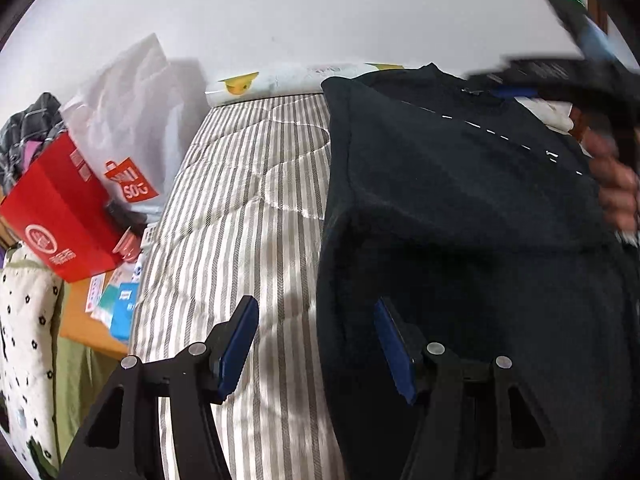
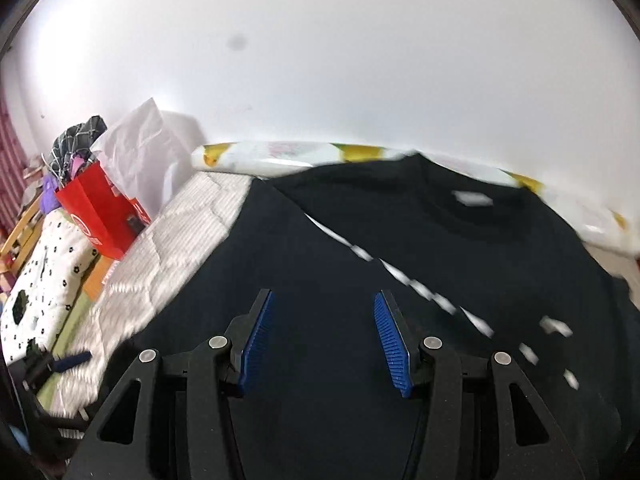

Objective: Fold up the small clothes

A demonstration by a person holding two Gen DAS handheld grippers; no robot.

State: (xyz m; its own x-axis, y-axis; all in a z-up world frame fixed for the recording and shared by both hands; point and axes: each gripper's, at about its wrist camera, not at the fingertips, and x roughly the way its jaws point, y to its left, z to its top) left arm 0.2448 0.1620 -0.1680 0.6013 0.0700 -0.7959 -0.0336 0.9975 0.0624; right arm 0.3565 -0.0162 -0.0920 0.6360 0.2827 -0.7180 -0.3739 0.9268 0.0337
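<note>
A black shirt with a white dashed line across it lies spread on a striped mattress. My left gripper hovers open over the shirt's left edge, one finger above the mattress and the other above the cloth, with nothing between them. In the right wrist view the black shirt fills the middle, its collar toward the wall. My right gripper is open above the cloth and empty. In the left wrist view the right gripper shows blurred at the top right, held by a hand.
A red paper bag and a white plastic bag stand left of the mattress. A white and yellow roll lies along the wall at the bed's head. A dotted quilt lies at the far left.
</note>
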